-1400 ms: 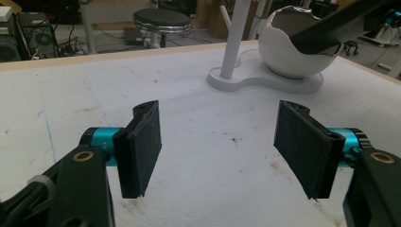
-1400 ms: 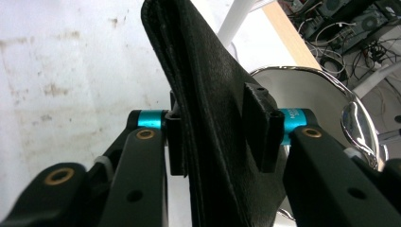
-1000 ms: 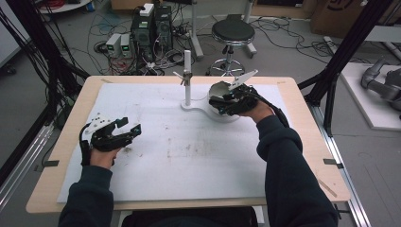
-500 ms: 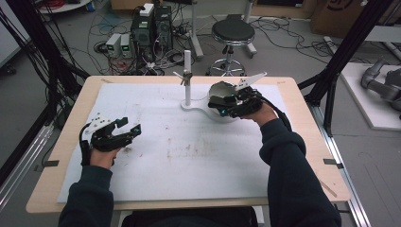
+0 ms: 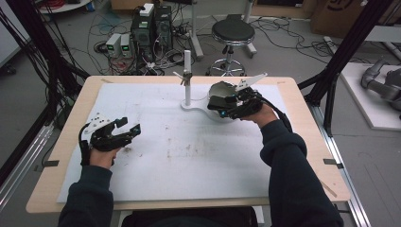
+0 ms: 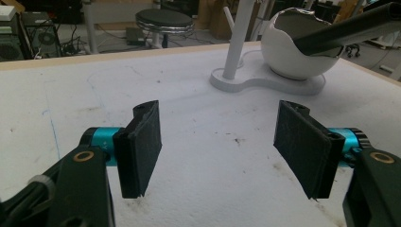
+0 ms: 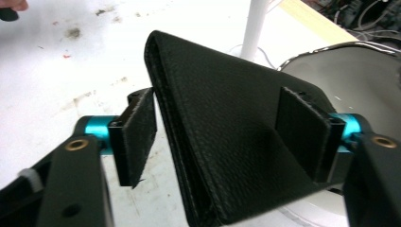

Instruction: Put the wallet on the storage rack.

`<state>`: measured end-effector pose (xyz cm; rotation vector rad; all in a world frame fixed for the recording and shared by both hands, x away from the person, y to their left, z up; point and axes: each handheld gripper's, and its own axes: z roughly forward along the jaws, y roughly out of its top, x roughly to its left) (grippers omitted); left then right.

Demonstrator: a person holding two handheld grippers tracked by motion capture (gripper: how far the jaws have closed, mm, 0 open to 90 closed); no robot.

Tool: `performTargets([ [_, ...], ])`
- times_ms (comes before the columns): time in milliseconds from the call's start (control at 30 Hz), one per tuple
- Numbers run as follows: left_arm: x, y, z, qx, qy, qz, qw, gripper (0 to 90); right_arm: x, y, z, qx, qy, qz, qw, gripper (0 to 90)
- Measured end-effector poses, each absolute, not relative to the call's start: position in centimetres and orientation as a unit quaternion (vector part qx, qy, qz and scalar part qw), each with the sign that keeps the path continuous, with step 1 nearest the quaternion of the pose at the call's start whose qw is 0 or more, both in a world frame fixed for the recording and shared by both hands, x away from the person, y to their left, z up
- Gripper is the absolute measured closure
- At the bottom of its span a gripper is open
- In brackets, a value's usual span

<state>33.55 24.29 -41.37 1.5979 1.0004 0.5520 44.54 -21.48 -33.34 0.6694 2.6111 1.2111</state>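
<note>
- At the far right of the table (image 5: 71, 142), the right gripper (image 5: 226, 100) holds a black leather wallet (image 7: 227, 127) over the white bowl (image 6: 295, 49), which sits on a white base (image 6: 265, 82) beside an upright post (image 5: 187, 78).
- Right gripper state: its jaws have just been opening. In the right gripper view the wallet lies between the pads; the left pad stands just clear of the folded edge, while the right pad lies against the wallet's face. Judged released, not clamped.
- Left gripper (image 6: 220, 144) state: spread wide with nothing between the pads, resting low over the white mat (image 5: 189, 142) at the near left, well apart from the bowl.
- Risk 1: the wallet is tilted, one corner up, and reaches past the bowl's rim. With the grip loosened, it could slide off the rim onto the mat instead of settling inside.
- Risk 2: the right pad touches the leather. Pulling the gripper back could drag the wallet out with it.
- Risk 3: the bowl's rim is jagged, like a broken eggshell. A snagged edge could tip the bowl or shift the base.
- Wallet appearance: black, grained leather, folded flat, layered edges visible along the fold, roughly rectangular, seemingly stiff enough to hold its shape.
</note>
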Motion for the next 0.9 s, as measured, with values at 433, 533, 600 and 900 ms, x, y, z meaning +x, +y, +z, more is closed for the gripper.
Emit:
performTargets([
  [433, 33.5, 24.5, -41.3, 0.674, 0.427, 0.233, 0.556, 32.4, 44.5, -21.8, -33.3, 0.237, 0.880, 0.399, 0.097, 31.1],
  [533, 33.6, 24.5, -41.3, 0.673, 0.427, 0.234, 0.556, 32.5, 44.3, -22.2, -32.7, 0.239, 0.871, 0.417, 0.099, 28.0],
  [600, 33.6, 24.5, -41.4, 0.673, 0.427, 0.234, 0.557, 32.5, 44.1, -22.5, -32.4, 0.244, 0.866, 0.423, 0.106, 27.4],
  [900, 33.6, 24.6, -41.2, 0.672, 0.426, 0.236, 0.558, 32.5, 42.5, -25.3, -30.6, 0.264, 0.843, 0.444, 0.151, 27.0],
])
